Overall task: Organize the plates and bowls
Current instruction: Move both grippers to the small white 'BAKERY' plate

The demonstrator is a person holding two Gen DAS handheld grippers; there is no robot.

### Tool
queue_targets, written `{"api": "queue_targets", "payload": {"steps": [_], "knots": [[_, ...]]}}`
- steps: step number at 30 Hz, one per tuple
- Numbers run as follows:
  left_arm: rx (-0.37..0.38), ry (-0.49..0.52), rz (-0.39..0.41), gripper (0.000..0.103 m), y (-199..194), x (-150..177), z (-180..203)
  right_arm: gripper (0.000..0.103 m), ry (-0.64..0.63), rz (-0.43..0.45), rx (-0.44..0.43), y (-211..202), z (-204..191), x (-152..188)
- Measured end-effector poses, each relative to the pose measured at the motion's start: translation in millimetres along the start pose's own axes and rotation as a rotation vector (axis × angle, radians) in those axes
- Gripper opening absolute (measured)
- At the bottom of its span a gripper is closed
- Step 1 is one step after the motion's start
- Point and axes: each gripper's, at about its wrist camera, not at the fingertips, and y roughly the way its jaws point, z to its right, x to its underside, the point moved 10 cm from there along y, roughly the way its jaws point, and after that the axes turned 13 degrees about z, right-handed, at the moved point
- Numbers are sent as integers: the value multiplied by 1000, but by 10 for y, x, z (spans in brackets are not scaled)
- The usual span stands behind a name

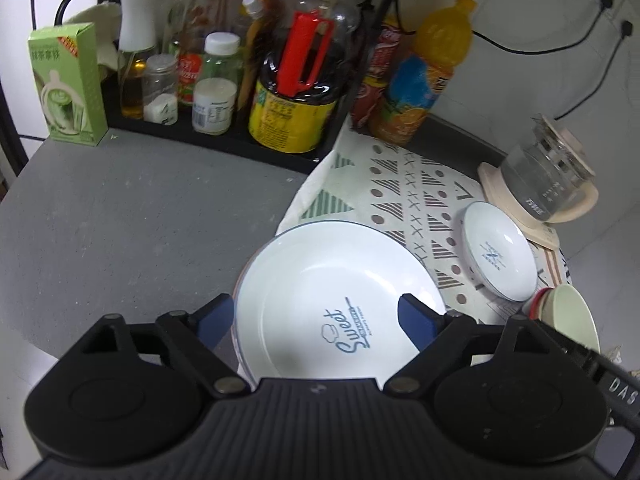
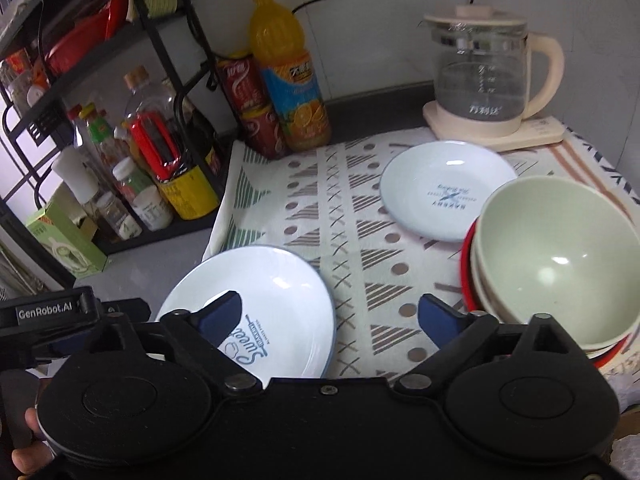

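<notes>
A large white plate printed "Sweet" lies at the left edge of the patterned cloth. My left gripper hovers over it, open, the blue pads apart and off the rim. A small white plate rests farther back on the cloth. At the right stands a stack of bowls, pale green on top, red at the bottom. My right gripper is open above the cloth between the large plate and the bowls, with nothing between its fingers.
A black rack of bottles and jars lines the back left, with a green box beside it. An orange juice bottle and cans stand behind the cloth. A glass kettle sits back right. Grey counter lies left.
</notes>
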Motion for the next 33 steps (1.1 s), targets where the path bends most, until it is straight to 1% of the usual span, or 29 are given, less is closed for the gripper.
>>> {"api": "queue_targets", "payload": {"steps": [4, 7, 9, 13, 14, 23, 26, 28, 33], "knots": [[17, 3, -2, 88, -74, 22, 90, 103, 15, 28, 10, -117, 88, -87], [31, 21, 5, 89, -137, 25, 180, 103, 25, 44, 20, -221, 153, -133], [56, 25, 1, 96, -168, 32, 252, 103, 32, 56, 27, -294, 198, -162], [95, 42, -14, 98, -200, 42, 410, 103, 42, 77, 42, -448, 299, -230], [102, 47, -14, 103, -206, 40, 447, 103, 44, 83, 48, -488, 328, -251], [188, 83, -28, 103, -249, 34, 869, 103, 59, 113, 118, -803, 653, -390], [201, 82, -37, 103, -222, 13, 972, 103, 69, 119, 142, -878, 759, -431], [211, 99, -43, 103, -200, 5, 1050, 103, 70, 128, 155, -909, 821, -464], [208, 117, -67, 103, -128, -15, 1178, 103, 117, 127, 193, -923, 1026, -501]]}}
